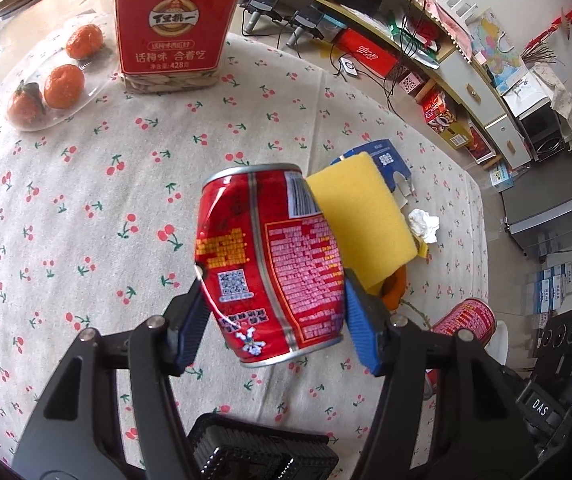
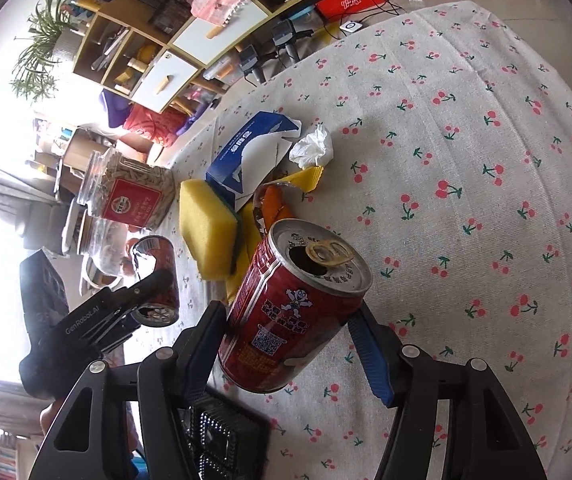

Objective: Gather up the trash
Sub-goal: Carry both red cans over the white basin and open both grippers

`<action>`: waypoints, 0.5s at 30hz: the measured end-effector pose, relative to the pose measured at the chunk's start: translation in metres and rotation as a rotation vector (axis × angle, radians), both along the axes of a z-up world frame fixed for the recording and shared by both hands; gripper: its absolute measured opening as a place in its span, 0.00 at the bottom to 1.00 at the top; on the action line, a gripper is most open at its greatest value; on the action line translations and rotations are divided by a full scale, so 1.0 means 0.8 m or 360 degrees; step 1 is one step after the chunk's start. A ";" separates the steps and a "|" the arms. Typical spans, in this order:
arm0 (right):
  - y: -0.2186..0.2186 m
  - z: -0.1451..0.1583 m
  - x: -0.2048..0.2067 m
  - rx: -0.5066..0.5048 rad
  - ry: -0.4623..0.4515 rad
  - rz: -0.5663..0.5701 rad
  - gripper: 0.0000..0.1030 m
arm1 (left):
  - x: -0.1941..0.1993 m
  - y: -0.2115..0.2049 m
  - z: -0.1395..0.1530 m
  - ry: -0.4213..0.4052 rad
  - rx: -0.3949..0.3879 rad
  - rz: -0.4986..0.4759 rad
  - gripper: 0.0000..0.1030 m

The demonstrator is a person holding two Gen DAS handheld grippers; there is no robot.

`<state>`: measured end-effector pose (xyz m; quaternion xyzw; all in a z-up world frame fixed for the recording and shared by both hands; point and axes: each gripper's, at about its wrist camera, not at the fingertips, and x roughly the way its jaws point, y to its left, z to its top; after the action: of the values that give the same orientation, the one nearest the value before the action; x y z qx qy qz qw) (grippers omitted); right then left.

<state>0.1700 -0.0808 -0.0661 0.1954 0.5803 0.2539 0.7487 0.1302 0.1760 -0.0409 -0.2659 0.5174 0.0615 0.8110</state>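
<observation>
Both sets of jaws are clamped on red drink cans. Left gripper (image 1: 276,312) pinches a dented can (image 1: 270,264) by its sides, lifted off the cherry-print tablecloth (image 1: 86,208). Right gripper (image 2: 286,340) squeezes an opened can (image 2: 294,312), pull-tab end tilted up.

More trash sits in a heap near the table edge: yellow sponge (image 2: 206,232), torn blue tissue box (image 2: 246,152), crumpled tissue (image 2: 312,146), orange wrapper (image 2: 274,204). The seed jar (image 1: 174,24) and a clear dome over oranges (image 1: 42,52) crowd the far side. Lots of bare cloth left of the dented can and right of the opened one.
</observation>
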 end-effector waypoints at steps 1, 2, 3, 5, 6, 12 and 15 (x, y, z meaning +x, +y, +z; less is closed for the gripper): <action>-0.002 0.004 -0.001 0.0001 -0.0012 -0.0001 0.62 | -0.003 -0.001 0.005 -0.0022 -0.0007 -0.0008 0.62; -0.005 0.008 -0.002 0.0002 -0.0026 -0.0004 0.62 | -0.005 -0.003 0.009 -0.0040 -0.0010 -0.0019 0.62; -0.008 0.012 -0.004 0.0003 -0.0040 -0.0006 0.62 | -0.006 -0.005 0.014 -0.0057 -0.0004 -0.0025 0.62; -0.016 0.020 -0.006 0.0022 -0.0056 -0.0002 0.62 | -0.007 -0.008 0.020 -0.0086 -0.0008 -0.0033 0.62; -0.021 0.023 -0.008 0.0038 -0.0061 -0.0003 0.62 | -0.007 -0.011 0.023 -0.0099 -0.0019 -0.0037 0.62; -0.060 0.050 -0.018 0.0075 -0.0130 -0.0047 0.62 | -0.011 -0.049 0.040 -0.0179 -0.0013 -0.0126 0.62; -0.086 0.064 -0.024 0.0101 -0.0166 -0.0081 0.62 | -0.010 -0.077 0.045 -0.0209 -0.0017 -0.0207 0.62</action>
<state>0.1507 -0.1495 -0.0152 0.2203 0.5269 0.2628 0.7777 0.1226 0.1146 -0.0049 -0.2397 0.4795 -0.0117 0.8441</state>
